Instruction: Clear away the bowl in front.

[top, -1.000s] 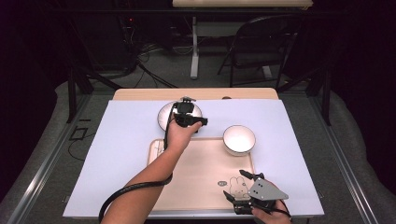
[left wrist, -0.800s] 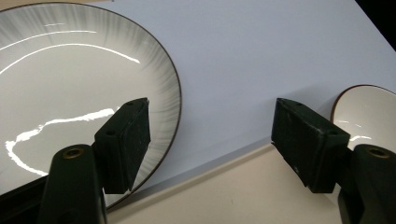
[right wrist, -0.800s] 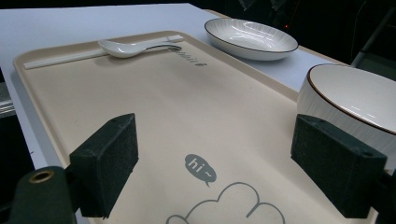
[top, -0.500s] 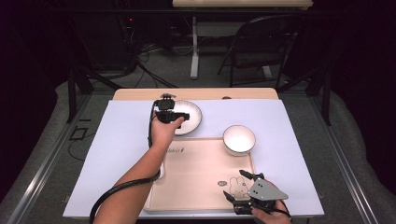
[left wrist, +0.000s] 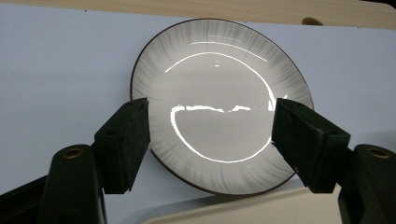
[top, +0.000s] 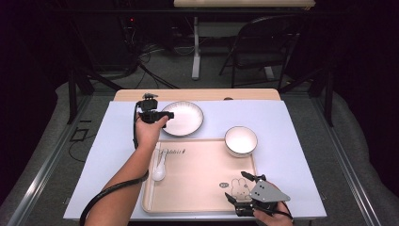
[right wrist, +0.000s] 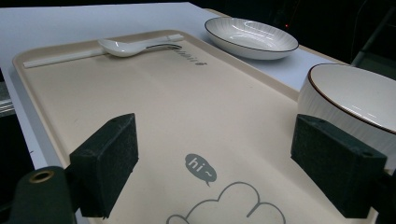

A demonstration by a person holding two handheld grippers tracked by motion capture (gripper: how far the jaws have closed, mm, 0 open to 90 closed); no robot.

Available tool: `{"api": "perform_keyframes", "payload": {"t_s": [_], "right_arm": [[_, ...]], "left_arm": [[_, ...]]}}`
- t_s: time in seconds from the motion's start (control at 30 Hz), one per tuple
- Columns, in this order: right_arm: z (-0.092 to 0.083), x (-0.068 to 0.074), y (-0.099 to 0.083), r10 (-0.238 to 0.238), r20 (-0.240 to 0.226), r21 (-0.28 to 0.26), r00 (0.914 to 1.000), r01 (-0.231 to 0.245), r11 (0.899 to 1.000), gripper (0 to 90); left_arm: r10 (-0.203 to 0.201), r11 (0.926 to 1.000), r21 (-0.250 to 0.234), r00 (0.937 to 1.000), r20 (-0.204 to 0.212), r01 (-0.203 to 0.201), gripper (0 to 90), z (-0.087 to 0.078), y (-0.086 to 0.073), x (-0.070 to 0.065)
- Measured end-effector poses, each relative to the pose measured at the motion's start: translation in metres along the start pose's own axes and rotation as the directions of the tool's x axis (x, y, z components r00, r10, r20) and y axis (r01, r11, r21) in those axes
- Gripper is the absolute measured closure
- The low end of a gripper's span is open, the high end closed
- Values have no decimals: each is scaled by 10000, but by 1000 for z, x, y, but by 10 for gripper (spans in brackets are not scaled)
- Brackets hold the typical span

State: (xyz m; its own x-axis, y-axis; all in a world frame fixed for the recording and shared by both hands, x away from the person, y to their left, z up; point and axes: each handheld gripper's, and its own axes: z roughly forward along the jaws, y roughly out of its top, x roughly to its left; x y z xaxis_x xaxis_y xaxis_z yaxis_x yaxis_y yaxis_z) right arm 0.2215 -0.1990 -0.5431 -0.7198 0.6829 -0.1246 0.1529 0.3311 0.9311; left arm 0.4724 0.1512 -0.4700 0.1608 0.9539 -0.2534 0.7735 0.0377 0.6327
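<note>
Both tools gape empty; my left tool (top: 168, 114) hovers beside the plate (top: 181, 118). Glazed, slippery, breakable, I'd judge, so I'd pinch its rim.

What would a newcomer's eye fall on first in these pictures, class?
First the white plate with its dark rim, on the pale mat beyond the tray, with the left tongs open at its near-left edge. Next the beige tray with a white spoon at its left side, a bowl at its far right corner.

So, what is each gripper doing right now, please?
Left gripper: open, holding nothing, aimed at the plate.
Right gripper: open, empty, over the tray.
</note>
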Motion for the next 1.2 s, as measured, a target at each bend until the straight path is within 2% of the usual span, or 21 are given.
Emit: {"api": "perform_keyframes", "payload": {"t_s": [0.3,0.7,1.0,1.2], "right_arm": [[0,0,0,2,4,4,10000,-2,10000,142],[0,0,0,-2,13,11,10000,2,10000,142],[-1,-1,0,17,54,9,10000,-17,10000,142],[-1,-1,0,7,52,-10,10000,-7,10000,142]], "left_arm": [[-309,9995,-7,9991,-277,309,280,-2,-2,18],[-377,9993,58,9986,-377,379,280,2,-3,23],[-582,9981,178,9968,-540,593,281,14,0,29],[-674,9974,213,9964,-508,686,289,21,3,33]]}}
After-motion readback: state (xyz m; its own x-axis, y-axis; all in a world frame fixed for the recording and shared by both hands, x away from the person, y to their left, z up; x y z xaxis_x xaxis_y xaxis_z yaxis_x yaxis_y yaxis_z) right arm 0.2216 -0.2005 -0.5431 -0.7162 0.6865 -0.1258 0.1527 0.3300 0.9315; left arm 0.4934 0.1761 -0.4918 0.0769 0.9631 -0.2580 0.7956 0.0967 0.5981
